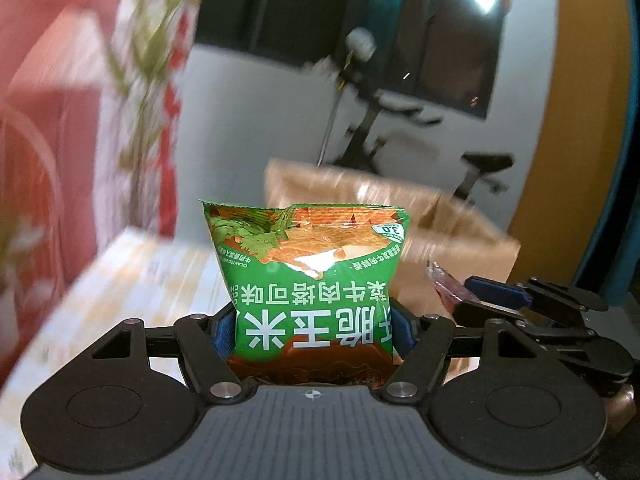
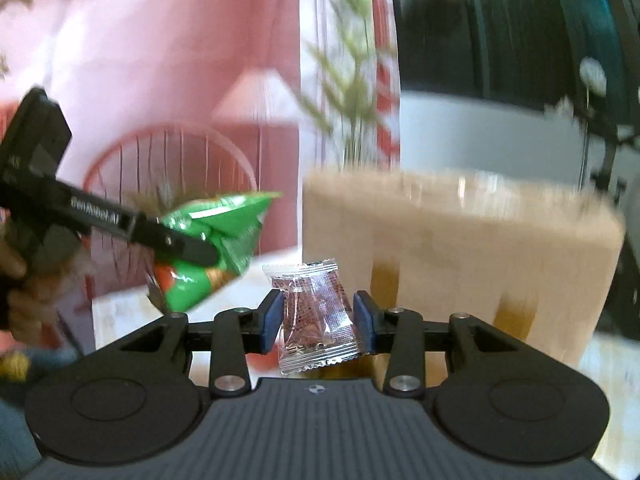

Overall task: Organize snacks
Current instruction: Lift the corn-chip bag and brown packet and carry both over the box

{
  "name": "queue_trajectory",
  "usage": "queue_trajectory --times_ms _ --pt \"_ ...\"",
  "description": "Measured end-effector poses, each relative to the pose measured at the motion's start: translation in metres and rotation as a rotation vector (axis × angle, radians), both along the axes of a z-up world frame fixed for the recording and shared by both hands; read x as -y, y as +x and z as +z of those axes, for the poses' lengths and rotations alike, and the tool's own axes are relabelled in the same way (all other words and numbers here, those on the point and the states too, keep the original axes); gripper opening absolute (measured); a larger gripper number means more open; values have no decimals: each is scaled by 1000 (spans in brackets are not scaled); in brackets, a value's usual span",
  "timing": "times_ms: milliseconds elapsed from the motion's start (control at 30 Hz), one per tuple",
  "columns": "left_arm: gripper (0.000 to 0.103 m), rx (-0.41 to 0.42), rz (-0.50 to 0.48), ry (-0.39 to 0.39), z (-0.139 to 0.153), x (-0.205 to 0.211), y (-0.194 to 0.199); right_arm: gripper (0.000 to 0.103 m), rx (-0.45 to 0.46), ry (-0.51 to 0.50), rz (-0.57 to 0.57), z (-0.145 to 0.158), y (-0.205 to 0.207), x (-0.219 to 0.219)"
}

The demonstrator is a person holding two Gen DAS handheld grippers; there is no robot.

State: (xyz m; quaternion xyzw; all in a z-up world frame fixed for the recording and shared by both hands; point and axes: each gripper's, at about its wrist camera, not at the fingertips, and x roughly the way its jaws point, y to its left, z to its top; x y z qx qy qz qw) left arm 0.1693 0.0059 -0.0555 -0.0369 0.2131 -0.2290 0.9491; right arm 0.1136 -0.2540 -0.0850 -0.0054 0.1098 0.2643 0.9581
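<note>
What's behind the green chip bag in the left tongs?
Behind the green chip bag stands an open cardboard box, with an exercise bike farther back. The bag hides the box's left front, and the box's inside is not visible from here.

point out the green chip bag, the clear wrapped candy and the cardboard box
green chip bag (image 1: 316,280): left wrist view, middle of its printed front
clear wrapped candy (image 2: 316,312): right wrist view, its dark centre
cardboard box (image 2: 460,232): right wrist view, its front wall

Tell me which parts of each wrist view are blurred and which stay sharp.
Left wrist view: green chip bag sharp, cardboard box and pink backdrop smeared. Right wrist view: clear candy packet sharp, box and green bag blurred.
</note>
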Motion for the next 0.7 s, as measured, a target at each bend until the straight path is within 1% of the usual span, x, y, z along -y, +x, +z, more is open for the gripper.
queue_trajectory --times_ms 133,200,300,400,467,533,567,633,700 --pt "74 95 -45 -26 40 25 22 41 55 12 -79 36 21 14" --pt "75 102 -74 -21 52 47 41 41 56 6 -132 45 37 21" --pt "75 101 -125 35 61 78 79 41 34 -34 -219 51 63 32" --pt "75 38 -158 70 57 104 126 41 -18 -93 -283 52 91 40" --pt "75 18 -159 110 50 122 155 41 -62 -128 -316 51 107 48" --pt "75 4 -149 140 40 135 175 41 -89 -142 -336 50 119 54" --pt "75 -17 -145 153 34 143 185 41 -96 -146 -348 48 122 57" --pt "80 -53 -123 181 24 153 200 42 -114 -154 -372 45 129 61" --pt "81 -70 -101 215 19 160 209 44 -129 -155 -416 41 133 66"
